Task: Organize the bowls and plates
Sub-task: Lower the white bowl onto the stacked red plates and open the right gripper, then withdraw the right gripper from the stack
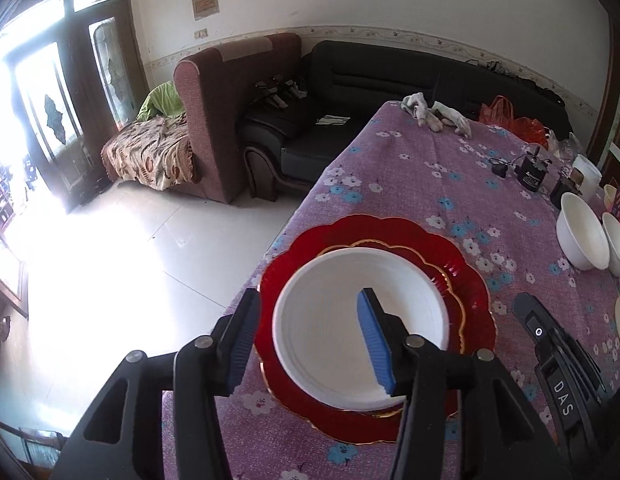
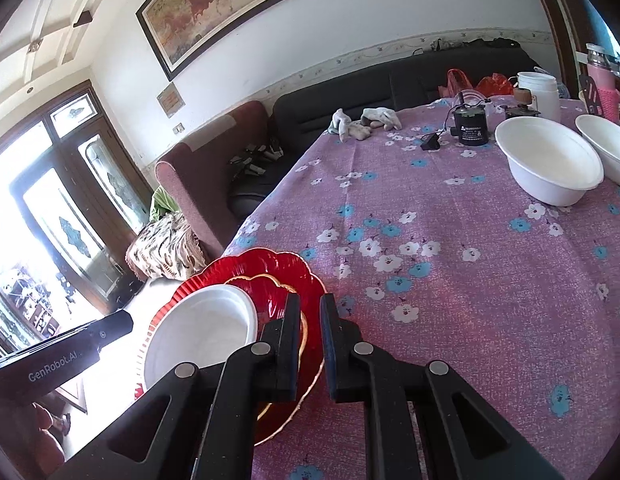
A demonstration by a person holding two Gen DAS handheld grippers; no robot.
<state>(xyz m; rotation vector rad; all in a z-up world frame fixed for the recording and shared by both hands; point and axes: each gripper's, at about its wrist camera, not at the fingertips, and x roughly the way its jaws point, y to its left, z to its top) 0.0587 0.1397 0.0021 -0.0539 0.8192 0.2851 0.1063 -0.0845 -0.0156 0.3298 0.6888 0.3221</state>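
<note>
White bowl, left claw wide astride rim

tablecloth: purple woven fabric tablecloth, printed with white and light-blue flowers
plate: scalloped glossy red plate, thin gold edge, gold scalloped line ringing its centre
bowl on plate: round plain white bowl, no pattern
far bowls: two plain white round bowls
left gripper: black body, ribbed blue pads
right gripper: black body, dark fingers
armchair: brownish-red fabric armchair
sofa: black leather sofa
throw: cream leaf-print throw, brown and rust leaves
bags: red-orange plastic bags
flask: pink flask, silver top
</note>
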